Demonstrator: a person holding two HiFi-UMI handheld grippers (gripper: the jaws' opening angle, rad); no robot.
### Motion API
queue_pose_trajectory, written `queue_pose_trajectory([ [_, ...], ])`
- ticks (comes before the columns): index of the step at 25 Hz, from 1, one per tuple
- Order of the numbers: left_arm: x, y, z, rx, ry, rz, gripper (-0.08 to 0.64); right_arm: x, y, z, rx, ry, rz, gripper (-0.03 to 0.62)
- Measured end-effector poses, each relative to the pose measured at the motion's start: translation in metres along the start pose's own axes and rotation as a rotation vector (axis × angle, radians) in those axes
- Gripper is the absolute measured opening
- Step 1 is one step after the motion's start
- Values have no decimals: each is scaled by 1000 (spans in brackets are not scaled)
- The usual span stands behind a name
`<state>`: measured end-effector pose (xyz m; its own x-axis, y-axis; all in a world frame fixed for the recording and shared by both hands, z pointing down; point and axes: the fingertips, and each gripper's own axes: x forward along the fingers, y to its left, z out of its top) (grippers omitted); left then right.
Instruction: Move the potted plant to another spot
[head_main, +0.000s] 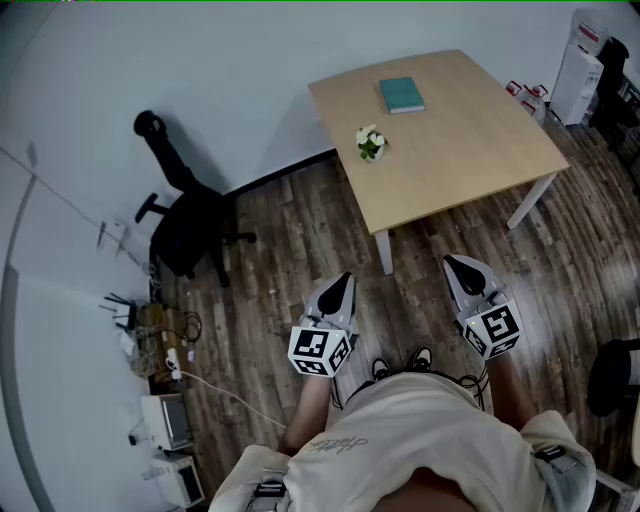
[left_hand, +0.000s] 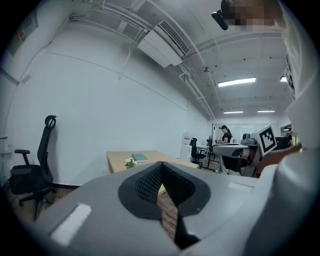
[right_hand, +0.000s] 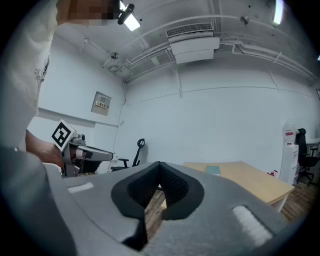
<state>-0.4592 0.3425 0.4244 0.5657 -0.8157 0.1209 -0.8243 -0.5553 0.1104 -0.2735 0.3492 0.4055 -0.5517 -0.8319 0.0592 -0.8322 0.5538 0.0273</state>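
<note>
Potted plant (head_main: 371, 143) stands upright on the wooden table (head_main: 450, 170), long axis vertical, blooms on top. Left gripper (head_main: 343, 282) and right gripper (head_main: 457, 264) both have jaws closed on nothing, well apart from it.

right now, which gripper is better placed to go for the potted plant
Left, probably. The potted plant stands near the table's left edge, almost straight ahead of the left gripper; the right gripper would have to reach across. Both are shut, empty and far from it.
</note>
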Motion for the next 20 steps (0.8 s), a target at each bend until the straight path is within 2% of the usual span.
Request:
queue_pose_trajectory([
  [9, 3, -3, -2, 3, -3, -14, 17, -1, 3, 0, -46, -4, -11, 2],
  [15, 6, -1, 4, 19, 3, -14, 17, -3, -5, 1, -12, -11, -36, 2],
  [20, 9, 4, -2, 43, 40, 4, 27, -11, -14, -16, 19, 18, -71, 2],
])
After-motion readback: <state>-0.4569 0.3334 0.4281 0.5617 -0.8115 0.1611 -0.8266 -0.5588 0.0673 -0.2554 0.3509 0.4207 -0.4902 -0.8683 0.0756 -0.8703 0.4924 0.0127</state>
